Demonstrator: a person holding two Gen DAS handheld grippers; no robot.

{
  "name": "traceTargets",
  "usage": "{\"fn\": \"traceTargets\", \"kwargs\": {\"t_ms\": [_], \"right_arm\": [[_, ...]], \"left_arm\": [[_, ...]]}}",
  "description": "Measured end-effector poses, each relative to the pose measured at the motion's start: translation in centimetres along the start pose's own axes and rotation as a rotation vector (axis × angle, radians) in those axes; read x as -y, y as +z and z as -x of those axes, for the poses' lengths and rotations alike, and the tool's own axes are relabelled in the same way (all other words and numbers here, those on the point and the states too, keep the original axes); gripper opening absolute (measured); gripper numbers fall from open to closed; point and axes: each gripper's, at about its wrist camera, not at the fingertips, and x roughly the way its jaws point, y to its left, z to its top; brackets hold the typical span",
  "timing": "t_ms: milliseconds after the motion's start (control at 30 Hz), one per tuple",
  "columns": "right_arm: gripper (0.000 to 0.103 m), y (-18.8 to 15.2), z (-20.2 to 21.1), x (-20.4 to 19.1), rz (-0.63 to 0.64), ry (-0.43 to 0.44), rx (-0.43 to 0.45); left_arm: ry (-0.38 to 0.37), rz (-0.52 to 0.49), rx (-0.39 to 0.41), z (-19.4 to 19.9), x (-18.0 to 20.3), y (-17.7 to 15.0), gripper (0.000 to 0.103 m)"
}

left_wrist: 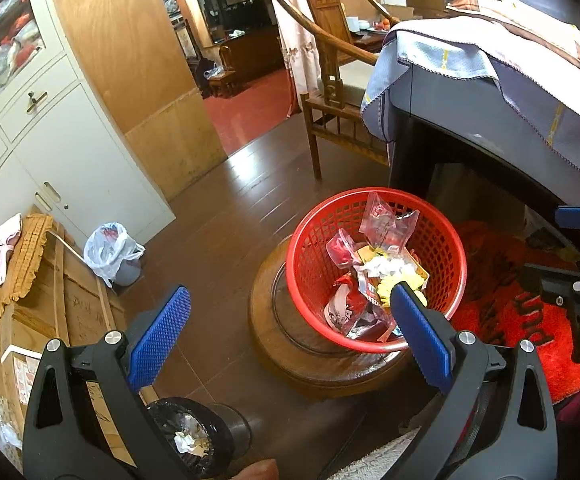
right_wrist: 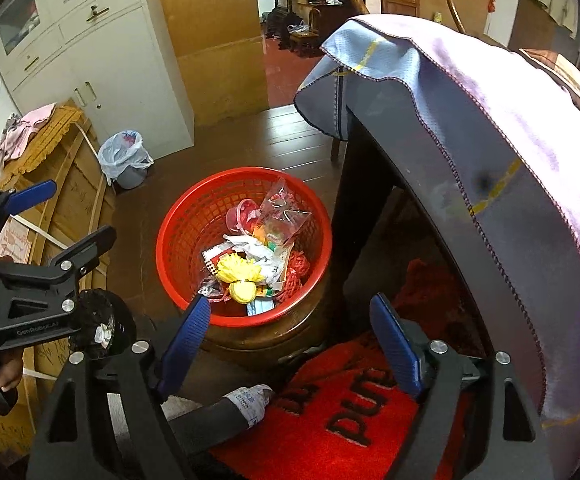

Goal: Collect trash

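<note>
Right wrist view: right gripper spread wide, nothing between the pads, hanging above the near rim of red basket. Ahead and below, already inside: yellow wad, clear wrappers, crumpled paper. Left gripper likewise apart and empty, basket just ahead. Probably most trash collected; left over, seemingly, black-lined bin under the left gripper, paper scraps inside.

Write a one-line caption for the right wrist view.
Right tool open and empty above a red basket of trash, set on a round wooden stool beside a cloth-covered table.
</note>
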Motion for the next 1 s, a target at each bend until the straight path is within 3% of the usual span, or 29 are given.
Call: {"fn": "traceTargets", "kwargs": {"t_ms": [1000], "right_arm": [[0.081, 0.03, 0.22, 0.17, 0.000, -0.002, 0.005]], "left_arm": [[0.011, -0.008, 0.003, 0.03, 0.20, -0.02, 0.096]]}}
